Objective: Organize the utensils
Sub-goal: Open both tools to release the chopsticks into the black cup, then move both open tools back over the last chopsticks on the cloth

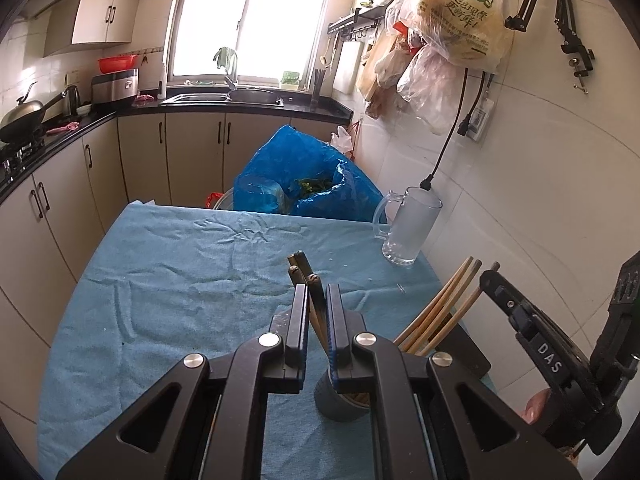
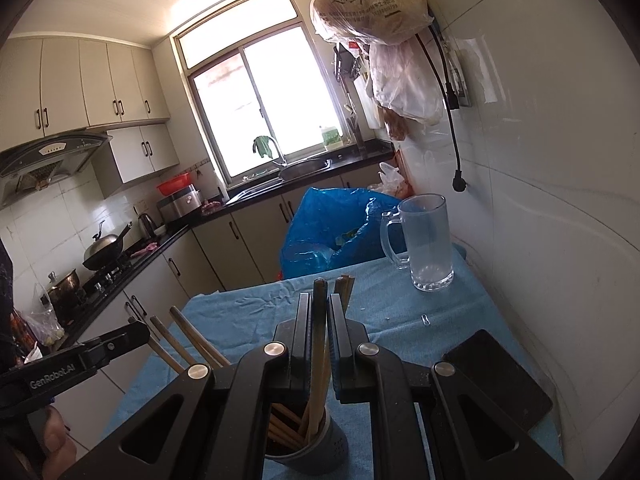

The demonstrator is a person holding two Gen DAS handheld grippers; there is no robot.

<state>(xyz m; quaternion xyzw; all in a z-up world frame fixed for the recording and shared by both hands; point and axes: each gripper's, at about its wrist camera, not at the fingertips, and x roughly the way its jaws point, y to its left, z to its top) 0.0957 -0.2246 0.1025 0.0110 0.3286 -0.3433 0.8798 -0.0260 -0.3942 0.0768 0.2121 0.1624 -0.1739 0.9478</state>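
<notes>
A grey utensil cup [image 1: 336, 402] stands on the blue cloth [image 1: 180, 280], also in the right wrist view [image 2: 316, 454], holding several wooden chopsticks [image 1: 436, 312]. My left gripper [image 1: 318, 292] is shut on a dark-tipped pair of chopsticks [image 1: 306, 276] whose lower ends reach toward the cup. My right gripper [image 2: 319, 304] is shut on chopsticks [image 2: 320, 344] that stand in the cup. Loose chopsticks [image 2: 180, 340] lean out to the left. The right gripper body [image 1: 560, 360] shows at the right of the left view.
A clear glass mug [image 2: 426, 240] stands at the table's far right by the tiled wall. A blue plastic bag [image 1: 304, 176] sits beyond the table's far edge. A black flat object [image 2: 500, 376] lies on the cloth at right. A small clip [image 2: 426, 320] lies near it.
</notes>
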